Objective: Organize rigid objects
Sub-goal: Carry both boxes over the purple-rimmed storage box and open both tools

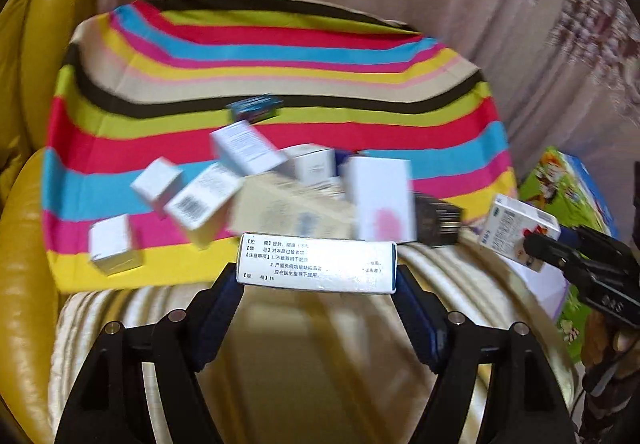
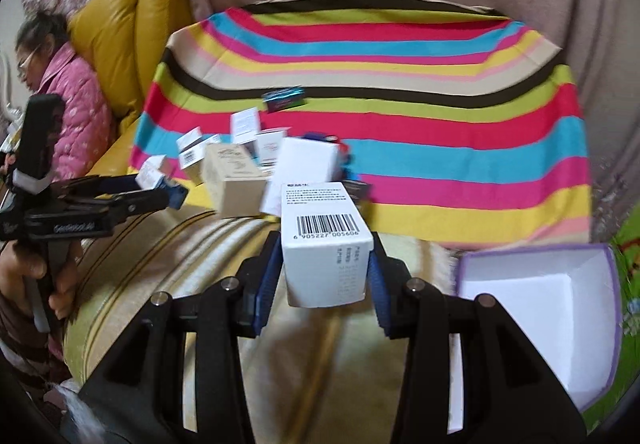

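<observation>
Boxes (image 1: 280, 188) piled on near edge of cloth (image 1: 280, 56), which lies on sofa (image 1: 24, 244). Open bin (image 2: 560, 304) right of pile, off cloth.

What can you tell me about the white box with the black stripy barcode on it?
The barcode box is a small white carton, cardboard by its look, with a black barcode and digits on top and small print on its near side. The right gripper holds it clamped between its blue pads, lifted above the striped cushion.
</observation>
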### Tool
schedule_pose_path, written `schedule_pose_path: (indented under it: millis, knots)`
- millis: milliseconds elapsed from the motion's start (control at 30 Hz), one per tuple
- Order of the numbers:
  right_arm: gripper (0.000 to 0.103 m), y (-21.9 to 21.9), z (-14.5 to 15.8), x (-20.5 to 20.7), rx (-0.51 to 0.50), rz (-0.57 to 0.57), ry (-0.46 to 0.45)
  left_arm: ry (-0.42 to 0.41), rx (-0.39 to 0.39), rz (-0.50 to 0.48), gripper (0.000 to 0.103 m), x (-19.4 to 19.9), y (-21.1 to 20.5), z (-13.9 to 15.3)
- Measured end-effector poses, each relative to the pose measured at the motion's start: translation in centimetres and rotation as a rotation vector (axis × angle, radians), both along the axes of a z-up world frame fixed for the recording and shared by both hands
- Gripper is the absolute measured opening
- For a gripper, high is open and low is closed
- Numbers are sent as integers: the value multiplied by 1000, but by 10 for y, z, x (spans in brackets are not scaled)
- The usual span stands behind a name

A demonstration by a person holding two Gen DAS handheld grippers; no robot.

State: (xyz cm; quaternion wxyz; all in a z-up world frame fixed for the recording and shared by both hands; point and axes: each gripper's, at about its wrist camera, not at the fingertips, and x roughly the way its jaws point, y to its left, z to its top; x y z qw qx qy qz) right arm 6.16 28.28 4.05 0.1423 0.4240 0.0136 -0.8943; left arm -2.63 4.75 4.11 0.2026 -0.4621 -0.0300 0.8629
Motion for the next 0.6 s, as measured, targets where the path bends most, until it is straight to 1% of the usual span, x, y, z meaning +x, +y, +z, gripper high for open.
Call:
schedule_pose_path:
  millis: [133, 267, 433, 600]
  knots:
    - [46, 36, 5, 8, 1, -87, 11, 10, -1, -93, 76, 10, 38, 7]
    - [46, 66, 3, 13, 22, -173, 12, 11, -8, -174, 76, 19, 76, 11]
    - [46, 107, -1, 18, 49, -280, -4, 10, -18, -286, 76, 25, 128, 14]
    - [46, 140, -6, 21, 70, -368, -31, -8, -38, -377, 76, 27, 177, 9]
